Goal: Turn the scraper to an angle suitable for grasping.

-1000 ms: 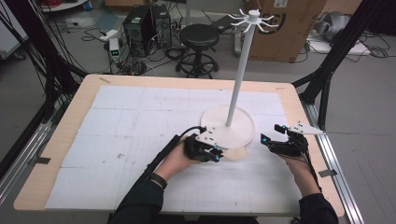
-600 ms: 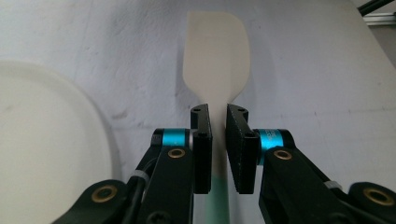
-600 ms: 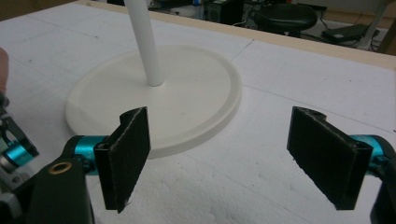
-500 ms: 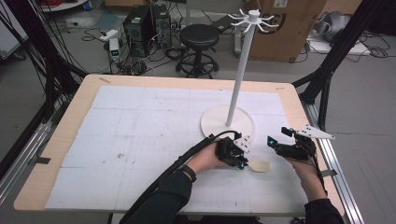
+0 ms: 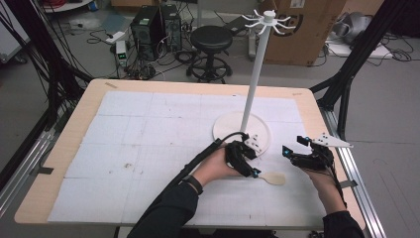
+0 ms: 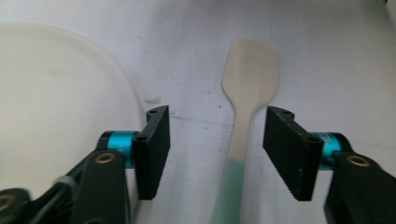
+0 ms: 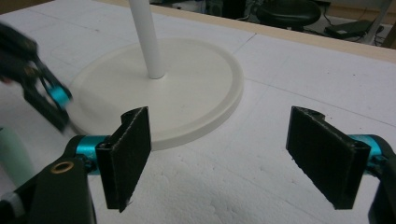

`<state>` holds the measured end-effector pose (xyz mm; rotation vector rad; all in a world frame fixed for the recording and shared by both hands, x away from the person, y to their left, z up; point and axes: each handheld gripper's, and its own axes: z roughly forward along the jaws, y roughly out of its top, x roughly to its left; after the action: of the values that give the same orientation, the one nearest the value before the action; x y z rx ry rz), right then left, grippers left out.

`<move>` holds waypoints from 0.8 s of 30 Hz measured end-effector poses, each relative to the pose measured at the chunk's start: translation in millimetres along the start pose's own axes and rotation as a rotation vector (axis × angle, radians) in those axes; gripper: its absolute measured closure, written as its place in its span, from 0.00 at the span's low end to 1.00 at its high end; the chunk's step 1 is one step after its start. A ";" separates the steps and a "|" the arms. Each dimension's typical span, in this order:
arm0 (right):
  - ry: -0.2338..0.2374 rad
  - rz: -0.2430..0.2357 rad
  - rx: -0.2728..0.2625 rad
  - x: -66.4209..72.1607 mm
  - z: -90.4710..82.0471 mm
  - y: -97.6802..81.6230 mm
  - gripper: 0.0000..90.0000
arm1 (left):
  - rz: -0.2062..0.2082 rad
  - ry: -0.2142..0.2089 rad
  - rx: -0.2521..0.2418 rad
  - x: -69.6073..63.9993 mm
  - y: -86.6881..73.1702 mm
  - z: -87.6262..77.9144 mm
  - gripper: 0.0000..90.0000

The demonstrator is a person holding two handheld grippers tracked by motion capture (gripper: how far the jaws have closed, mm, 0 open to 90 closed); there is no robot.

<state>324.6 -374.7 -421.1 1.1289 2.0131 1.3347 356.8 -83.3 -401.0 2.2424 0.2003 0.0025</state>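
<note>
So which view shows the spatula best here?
The left gripper view: the spatula lies between the open jaws, untouched, blade and green handle clear. The high view shows the blade beside the left gripper; the right gripper view catches a green bit at its left edge.

A lab, clearly: computer towers point(image 5: 157, 25) and tangled cables point(image 5: 74, 25) on the floor, black frame struts point(image 5: 34, 64) around the bench point(image 5: 64, 148).

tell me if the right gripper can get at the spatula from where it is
Probably yes. The spatula lies flat on the table just beside the right gripper, whose fingers are open and empty. The left gripper, open around the handle, may crowd that end; the blade end looks free.
</note>
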 end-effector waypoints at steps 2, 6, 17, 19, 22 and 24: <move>0.001 -0.003 0.007 0.5 0.7 -0.5 0.24 | -0.019 0.010 -0.062 3.3 -3.1 -25.8 0.36; 0.005 -0.005 0.013 1.7 1.5 -0.7 0.24 | -0.039 0.069 -0.165 5.2 -22.7 -81.7 0.26; 0.014 -0.018 0.044 4.4 5.8 -2.6 0.24 | -0.200 0.383 -0.354 4.7 -137.3 -211.7 0.19; 0.014 -0.017 0.045 4.5 5.8 -2.7 0.24 | -0.226 0.434 -0.384 4.8 -156.8 -226.1 0.19; 0.012 -0.012 0.045 4.2 5.5 -2.9 0.24 | -0.271 0.463 -0.433 6.0 -179.9 -241.4 0.20; 0.009 -0.011 0.042 3.7 5.4 -2.6 0.24 | -0.289 0.463 -0.443 7.5 -186.8 -248.4 0.20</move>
<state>325.6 -369.4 -425.5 1.1309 2.0597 1.3004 319.8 225.2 -389.9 1.7266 0.7012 0.3768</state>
